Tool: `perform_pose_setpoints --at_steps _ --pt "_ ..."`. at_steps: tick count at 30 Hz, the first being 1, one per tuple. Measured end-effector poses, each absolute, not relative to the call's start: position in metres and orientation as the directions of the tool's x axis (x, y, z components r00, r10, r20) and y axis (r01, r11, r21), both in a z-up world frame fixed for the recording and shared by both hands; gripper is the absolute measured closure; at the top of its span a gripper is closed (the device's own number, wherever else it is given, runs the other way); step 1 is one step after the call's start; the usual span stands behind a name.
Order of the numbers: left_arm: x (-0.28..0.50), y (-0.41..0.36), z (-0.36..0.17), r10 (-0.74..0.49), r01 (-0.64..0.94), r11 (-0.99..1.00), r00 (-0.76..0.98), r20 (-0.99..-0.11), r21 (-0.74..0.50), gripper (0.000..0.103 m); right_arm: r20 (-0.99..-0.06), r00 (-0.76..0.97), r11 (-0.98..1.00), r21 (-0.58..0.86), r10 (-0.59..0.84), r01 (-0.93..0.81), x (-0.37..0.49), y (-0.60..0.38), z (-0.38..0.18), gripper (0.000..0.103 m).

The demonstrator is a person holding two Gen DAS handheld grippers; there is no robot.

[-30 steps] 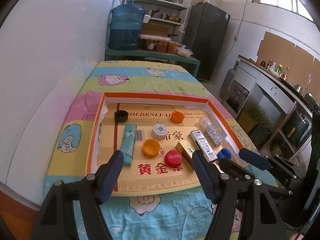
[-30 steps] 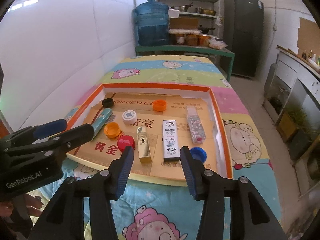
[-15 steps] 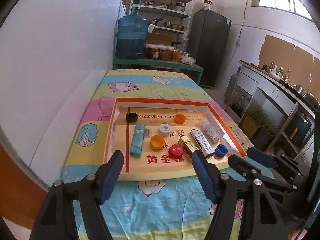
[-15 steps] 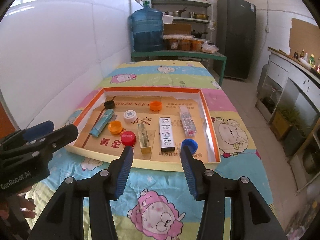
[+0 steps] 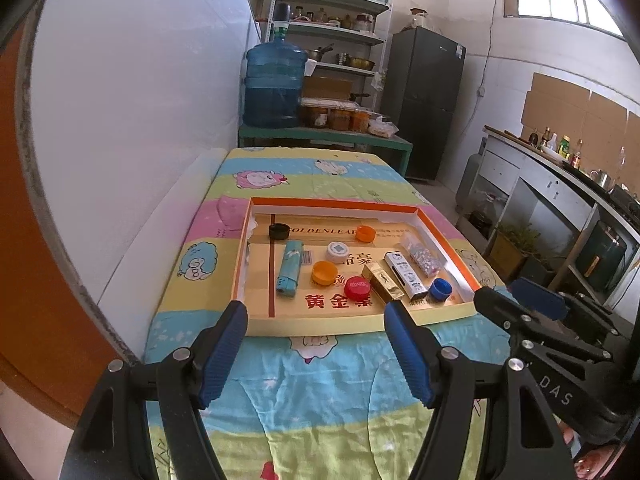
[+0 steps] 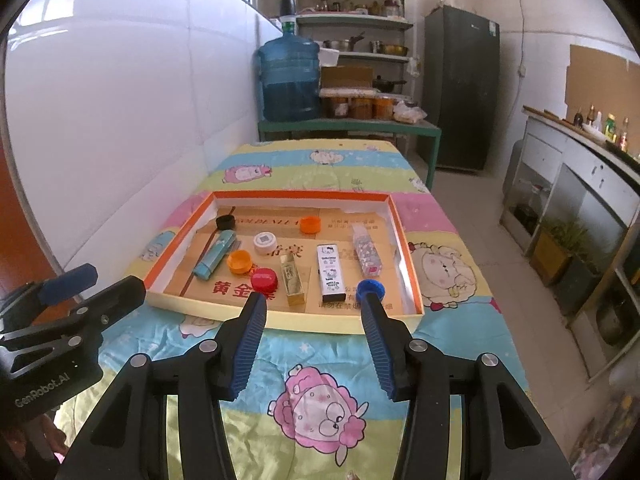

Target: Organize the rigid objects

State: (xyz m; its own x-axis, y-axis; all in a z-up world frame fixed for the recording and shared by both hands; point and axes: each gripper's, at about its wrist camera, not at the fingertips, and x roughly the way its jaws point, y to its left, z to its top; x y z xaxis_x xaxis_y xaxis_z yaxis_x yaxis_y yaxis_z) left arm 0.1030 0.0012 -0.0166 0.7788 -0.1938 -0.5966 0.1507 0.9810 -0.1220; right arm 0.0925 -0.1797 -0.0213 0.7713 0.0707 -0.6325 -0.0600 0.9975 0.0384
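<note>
A shallow orange-rimmed box lid [image 5: 340, 202] [image 6: 408, 256] lies on the table and holds several bottle caps and lighters: a teal lighter [image 5: 289, 266] [image 6: 214, 254], a gold lighter [image 5: 382, 282] [image 6: 293, 278], a white Hello Kitty lighter [image 5: 405, 275] [image 6: 329, 272], a patterned lighter [image 6: 366, 254], and red [image 5: 357, 287], orange [image 5: 324, 272], blue [image 5: 440, 289] [image 6: 370, 289] and black [image 5: 279, 231] caps. My left gripper [image 5: 316, 340] and right gripper [image 6: 314, 328] are both open and empty, held short of the lid's near edge.
The table wears a striped cartoon cloth [image 6: 320, 396] and stands against a white wall [image 5: 140, 140] on the left. Beyond it are a blue water jug [image 5: 274, 84], shelves [image 5: 340, 32] and a dark fridge [image 5: 428, 100]. A counter [image 6: 580, 168] runs along the right.
Both grippers have pulled back and up from the box lid, so it looks smaller and farther. The objects in it have not moved. Both stay open.
</note>
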Motion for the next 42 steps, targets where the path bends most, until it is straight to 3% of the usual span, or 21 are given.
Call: perform_pose_setpoints --at_steps 42 --pt "0.037 0.01 0.013 -0.129 0.104 0.992 0.824 -0.551 -0.077 0.032 -0.565 0.821 0.996 0.053 0.086 -0.068 0.027 -0.17 0.013 0.052"
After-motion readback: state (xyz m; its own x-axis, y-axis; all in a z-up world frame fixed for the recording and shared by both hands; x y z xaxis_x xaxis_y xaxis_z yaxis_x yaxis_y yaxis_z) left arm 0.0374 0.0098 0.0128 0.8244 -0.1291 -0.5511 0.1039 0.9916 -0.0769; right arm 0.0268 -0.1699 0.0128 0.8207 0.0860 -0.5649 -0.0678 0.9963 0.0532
